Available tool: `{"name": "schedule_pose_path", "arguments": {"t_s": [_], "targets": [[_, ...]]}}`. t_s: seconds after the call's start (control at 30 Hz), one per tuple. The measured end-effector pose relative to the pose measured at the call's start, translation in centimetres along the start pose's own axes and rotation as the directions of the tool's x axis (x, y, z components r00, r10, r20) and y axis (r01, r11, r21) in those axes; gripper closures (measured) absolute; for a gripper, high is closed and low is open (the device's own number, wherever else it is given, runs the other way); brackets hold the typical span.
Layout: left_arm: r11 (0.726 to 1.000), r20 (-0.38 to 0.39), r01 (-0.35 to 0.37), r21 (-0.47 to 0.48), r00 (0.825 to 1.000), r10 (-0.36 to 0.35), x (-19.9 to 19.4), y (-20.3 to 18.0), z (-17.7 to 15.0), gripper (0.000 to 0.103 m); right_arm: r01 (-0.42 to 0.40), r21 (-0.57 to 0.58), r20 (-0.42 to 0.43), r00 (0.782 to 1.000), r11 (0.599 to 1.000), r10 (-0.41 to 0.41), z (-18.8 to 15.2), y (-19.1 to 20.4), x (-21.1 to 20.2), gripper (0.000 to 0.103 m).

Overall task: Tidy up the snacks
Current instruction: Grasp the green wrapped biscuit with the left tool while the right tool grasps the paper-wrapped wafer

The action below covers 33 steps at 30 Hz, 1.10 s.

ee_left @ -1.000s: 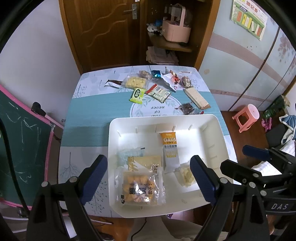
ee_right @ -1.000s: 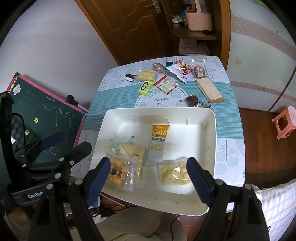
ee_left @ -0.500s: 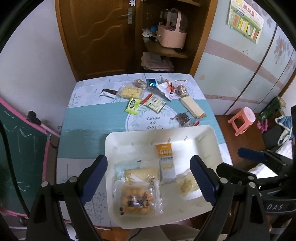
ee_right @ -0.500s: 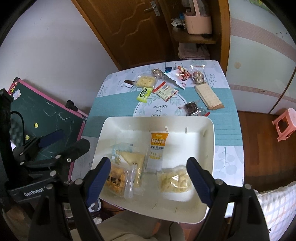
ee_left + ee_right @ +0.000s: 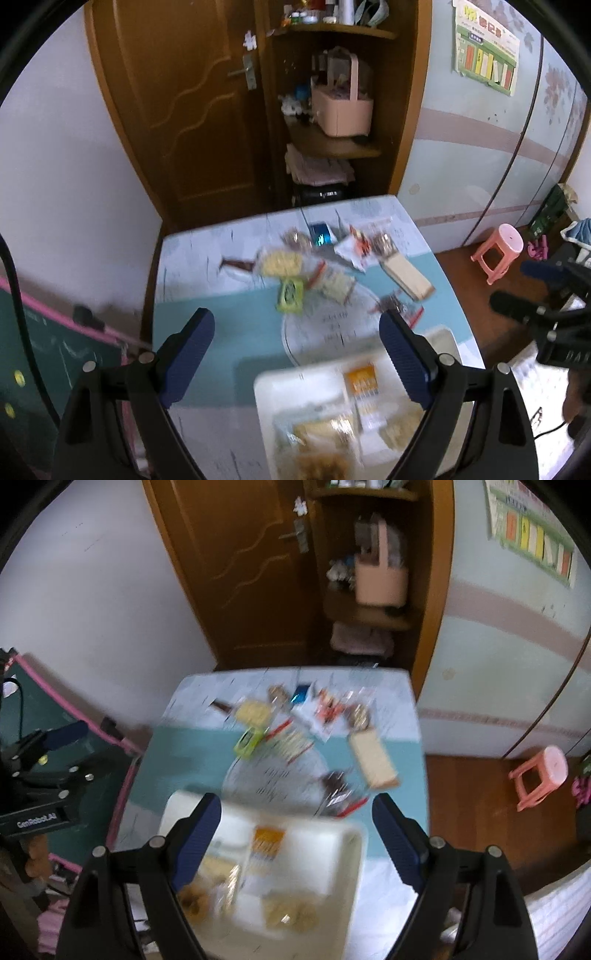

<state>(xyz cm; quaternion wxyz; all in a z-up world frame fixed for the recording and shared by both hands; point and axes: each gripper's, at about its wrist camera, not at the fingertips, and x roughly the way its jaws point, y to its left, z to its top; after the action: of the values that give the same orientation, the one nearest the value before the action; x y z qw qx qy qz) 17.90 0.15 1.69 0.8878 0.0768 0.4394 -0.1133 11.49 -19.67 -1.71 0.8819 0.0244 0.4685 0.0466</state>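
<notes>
While both hang high above the table (image 5: 221, 332), left gripper (image 5: 297, 363) and right gripper (image 5: 295, 843) gape, holding nothing

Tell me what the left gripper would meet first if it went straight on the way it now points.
Probably bare tablecloth: the left gripper, jaws open and empty, aims between the white tray and the loose snacks, nearest the green packet. Blur makes depth uncertain.

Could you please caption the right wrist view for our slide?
Open right gripper above a white tray of snacks; loose packets wait beyond.
</notes>
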Motion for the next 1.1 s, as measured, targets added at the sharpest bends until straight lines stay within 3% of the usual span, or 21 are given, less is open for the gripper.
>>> {"name": "schedule_pose_path", "arguments": {"t_s": [0.23,0.4,0.53,0.8,0.97,1.1], "targets": [[0.998,0.008,-0.046,0.044,0.999,0.046,4.7,0.8,5.6,0.013,0.126,-0.038,0.049,0.991,0.991,-0.124,6.3,-2.3,2.8,0.018],[1.0,-0.099,-0.01,0.005,0.995,0.011,11.8,2.5,7.1,0.013,0.13,-0.006,-0.017,0.991,0.991,-0.131,8.8,-4.6,8.1,0.019],[1.0,-0.182,-0.022,-0.007,0.983,0.02,17.4,3.4,6.2,0.013,0.146,0.011,-0.091,0.985,0.989,-0.144,9.1,-6.2,12.8,0.019],[0.997,-0.383,0.026,-0.067,0.922,-0.05,28.2,4.3,2.5,0.013,0.136,0.034,-0.256,0.959,0.99,-0.123,7.1,-8.8,21.9,0.019],[0.997,-0.463,0.025,-0.074,0.885,-0.057,32.3,4.1,0.3,0.013,0.141,0.048,-0.338,0.934,0.989,-0.117,5.3,-9.6,25.6,0.019],[0.995,-0.496,0.043,-0.093,0.864,-0.084,34.0,3.8,-1.0,0.018,0.145,0.042,-0.383,0.916,0.989,-0.118,4.0,-9.8,27.8,0.019]]}}
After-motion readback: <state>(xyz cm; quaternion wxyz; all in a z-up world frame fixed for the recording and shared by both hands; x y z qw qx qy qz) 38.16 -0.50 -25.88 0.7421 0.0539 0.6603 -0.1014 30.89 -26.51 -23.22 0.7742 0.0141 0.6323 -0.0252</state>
